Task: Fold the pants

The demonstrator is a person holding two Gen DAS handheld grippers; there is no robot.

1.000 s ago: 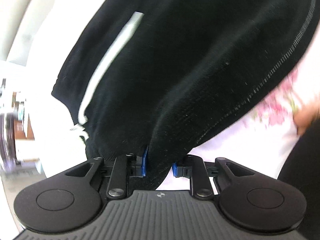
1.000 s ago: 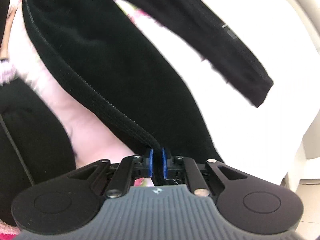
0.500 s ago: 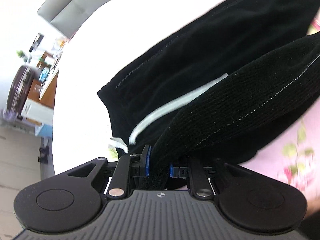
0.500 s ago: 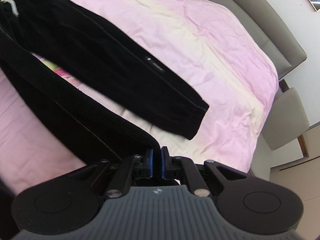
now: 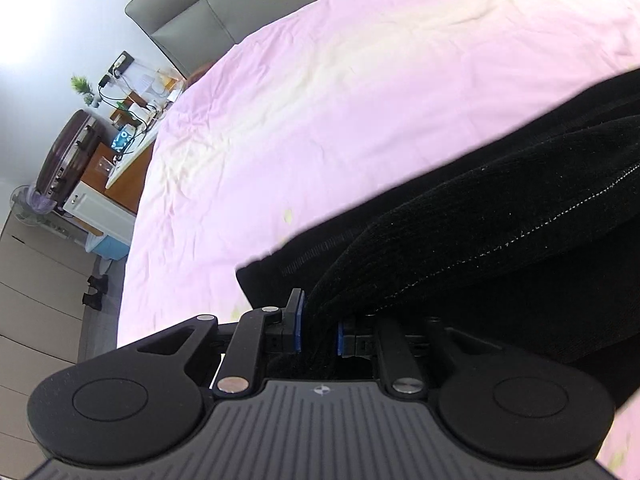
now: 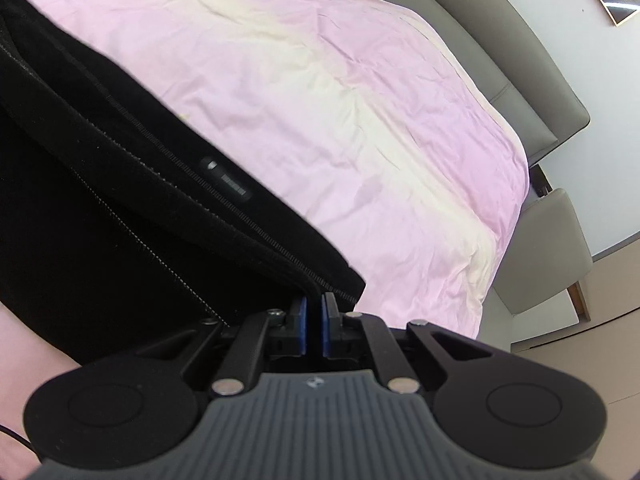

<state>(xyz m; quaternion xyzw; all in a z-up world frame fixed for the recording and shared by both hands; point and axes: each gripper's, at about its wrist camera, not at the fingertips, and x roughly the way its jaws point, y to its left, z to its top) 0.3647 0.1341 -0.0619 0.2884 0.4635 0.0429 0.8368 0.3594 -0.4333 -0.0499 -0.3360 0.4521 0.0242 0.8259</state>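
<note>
The black pants (image 5: 480, 232) lie on the pink bed sheet (image 5: 320, 100), one layer of black cloth over another. My left gripper (image 5: 319, 330) is shut on a thick bunch of the black cloth, low over the bed. In the right wrist view the pants (image 6: 120, 200) fill the left side, with a stitched seam and a small label. My right gripper (image 6: 314, 322) is shut on the edge of the top layer, right at the end of the lower layer.
The pink sheet (image 6: 360, 100) stretches away to a grey headboard (image 6: 520, 60). A cluttered wooden desk (image 5: 120, 120) and a dark suitcase (image 5: 68, 156) stand left of the bed. A grey chair (image 6: 548, 248) stands to the right.
Both grippers have carried the held cloth over and down toward the bed, so the top layer now lies on the lower one. The views changed from hanging cloth to the bed.
</note>
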